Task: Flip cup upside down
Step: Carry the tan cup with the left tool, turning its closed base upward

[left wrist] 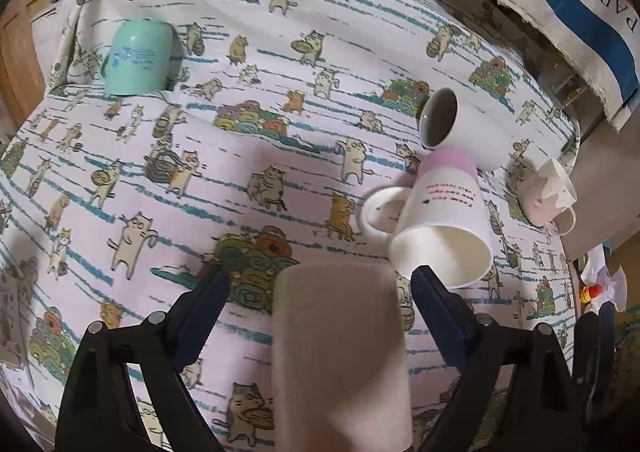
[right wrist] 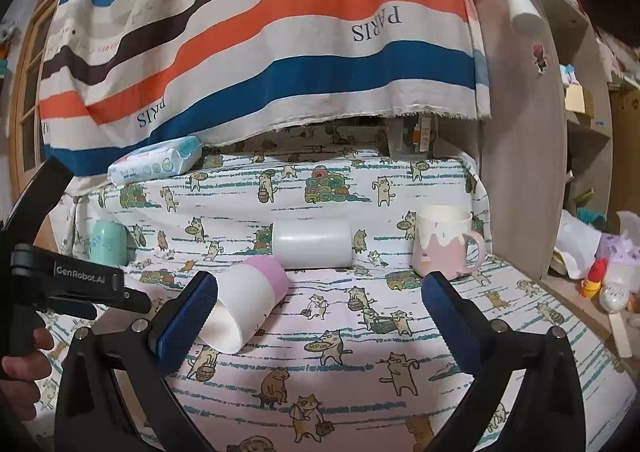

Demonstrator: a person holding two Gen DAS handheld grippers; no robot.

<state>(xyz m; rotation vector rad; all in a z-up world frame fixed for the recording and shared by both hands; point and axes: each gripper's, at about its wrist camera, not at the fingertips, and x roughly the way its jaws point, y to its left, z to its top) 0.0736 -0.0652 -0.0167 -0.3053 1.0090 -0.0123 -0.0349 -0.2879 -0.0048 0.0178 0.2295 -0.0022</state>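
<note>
Both grippers empty, jaws spread wide. My left gripper [left wrist: 320,284] hangs above the cat-print tablecloth [left wrist: 240,179]; the white cup with lilac base band and side handle [left wrist: 440,219] lies on its side just ahead-right of my right fingertip, mouth towards me, apparently not touching. From my right gripper [right wrist: 320,292], the same cup [right wrist: 248,300] sits beside my left pad [right wrist: 188,316], overlapping it in view; contact unclear.

Step in hand, I judge: grasp the lying cup. Best to straddle the body mid-wall, clear of the handle, close firmly, then rotate mouth-down. Risk: it rolls into the white cylindrical tumbler lying on its side [right wrist: 312,242] just behind. The pink drip-glaze mug [right wrist: 444,244], ahead-right, stands upright.
</note>
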